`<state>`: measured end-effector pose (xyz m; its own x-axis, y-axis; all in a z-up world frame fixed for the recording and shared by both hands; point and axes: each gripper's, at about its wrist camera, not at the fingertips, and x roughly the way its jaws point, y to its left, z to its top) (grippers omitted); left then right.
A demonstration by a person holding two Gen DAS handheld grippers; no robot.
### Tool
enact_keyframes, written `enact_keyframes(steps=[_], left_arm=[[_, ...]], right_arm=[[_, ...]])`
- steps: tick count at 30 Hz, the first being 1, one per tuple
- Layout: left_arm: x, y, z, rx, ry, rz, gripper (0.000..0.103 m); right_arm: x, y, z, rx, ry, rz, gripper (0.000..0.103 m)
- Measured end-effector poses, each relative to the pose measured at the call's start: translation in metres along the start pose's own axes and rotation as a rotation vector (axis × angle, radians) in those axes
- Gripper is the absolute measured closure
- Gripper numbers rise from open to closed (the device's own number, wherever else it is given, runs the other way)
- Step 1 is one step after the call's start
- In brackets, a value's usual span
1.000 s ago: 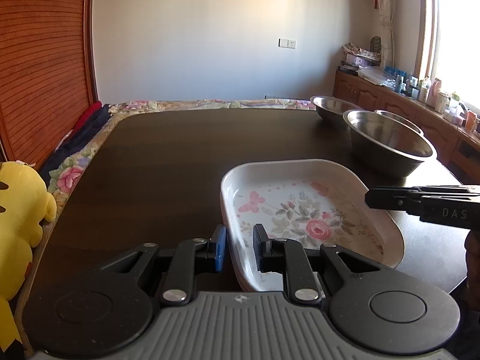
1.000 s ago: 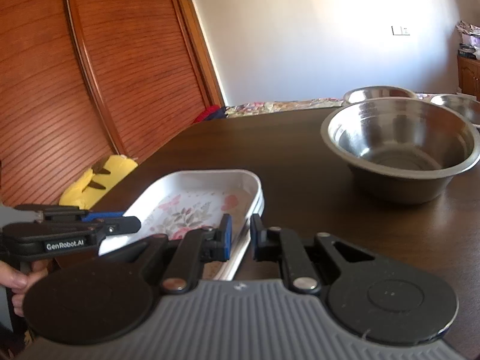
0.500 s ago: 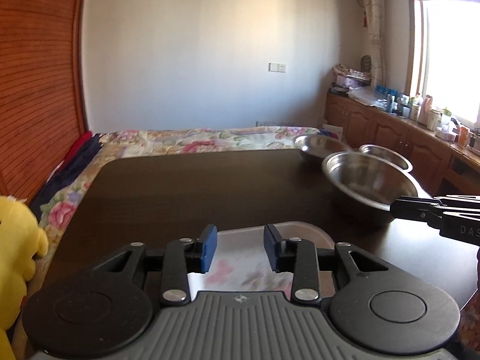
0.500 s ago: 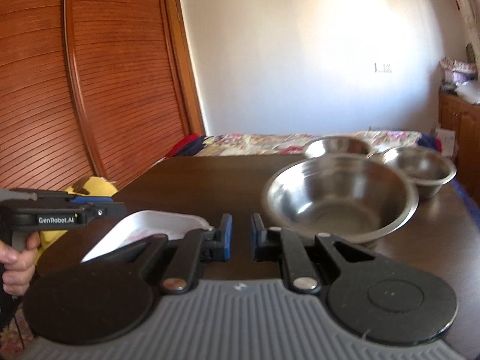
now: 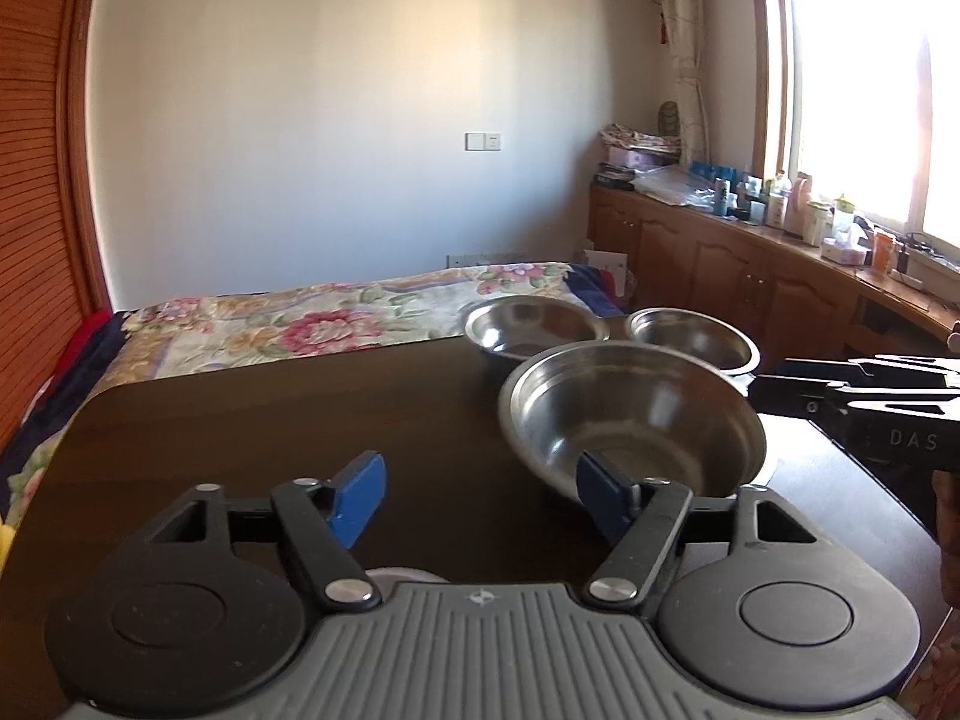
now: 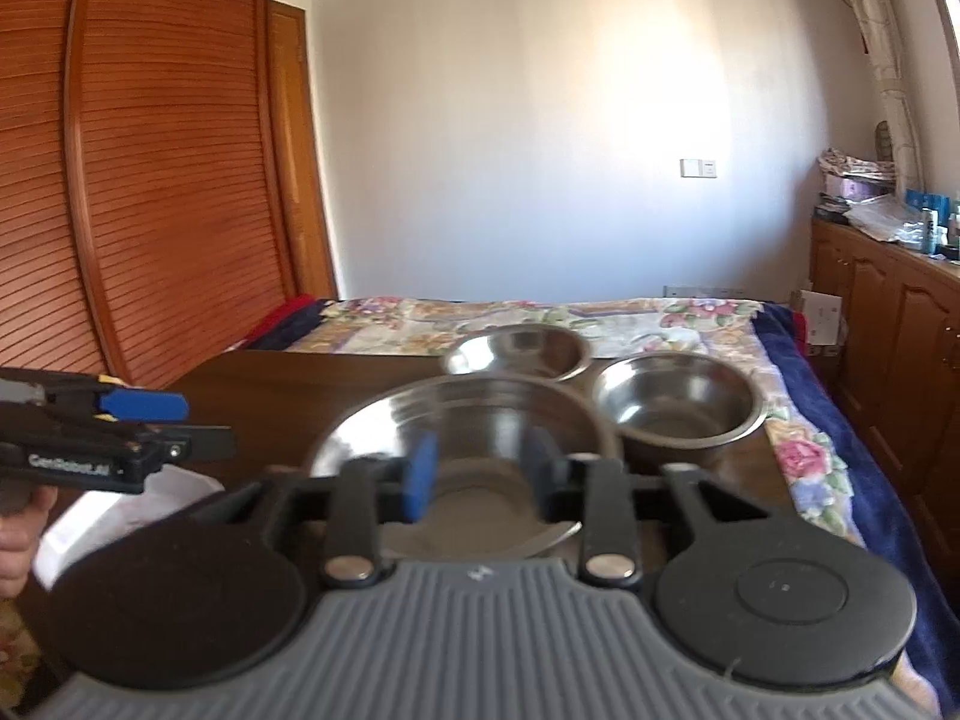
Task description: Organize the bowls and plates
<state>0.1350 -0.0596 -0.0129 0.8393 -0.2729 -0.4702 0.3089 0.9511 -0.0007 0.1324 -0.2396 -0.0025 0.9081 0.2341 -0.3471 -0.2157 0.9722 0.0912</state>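
Where the dark wooden table [image 5: 252,420] meets a floral bedspread [image 5: 336,324]: three steel bowls [image 5: 630,420] clustered at its far right; white tray [image 6: 108,516] near edge. Left gripper [image 5: 480,495] and right gripper [image 6: 477,471] jaws just opened, empty.

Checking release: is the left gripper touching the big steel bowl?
Apart. In the left wrist view the left gripper, whose jaws have just been opening, has nothing between them; the big steel bowl sits beyond on the table.
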Motion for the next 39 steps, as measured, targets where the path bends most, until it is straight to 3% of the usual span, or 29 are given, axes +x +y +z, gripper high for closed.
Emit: enact_keyframes(steps=[13, 26, 39], left_arm=[[0.051, -0.020, 0.006, 0.001, 0.064, 0.010, 0.026], [0.074, -0.019, 0.008, -0.007, 0.114, -0.002, 0.047], [0.084, -0.020, 0.008, -0.003, 0.143, -0.013, 0.061]], right_arm=[[0.035, -0.042, -0.007, 0.025, 0.055, -0.013, 0.058], [0.049, -0.048, -0.008, 0.057, 0.102, 0.038, 0.058], [0.057, -0.048, -0.011, 0.077, 0.134, 0.062, 0.059]])
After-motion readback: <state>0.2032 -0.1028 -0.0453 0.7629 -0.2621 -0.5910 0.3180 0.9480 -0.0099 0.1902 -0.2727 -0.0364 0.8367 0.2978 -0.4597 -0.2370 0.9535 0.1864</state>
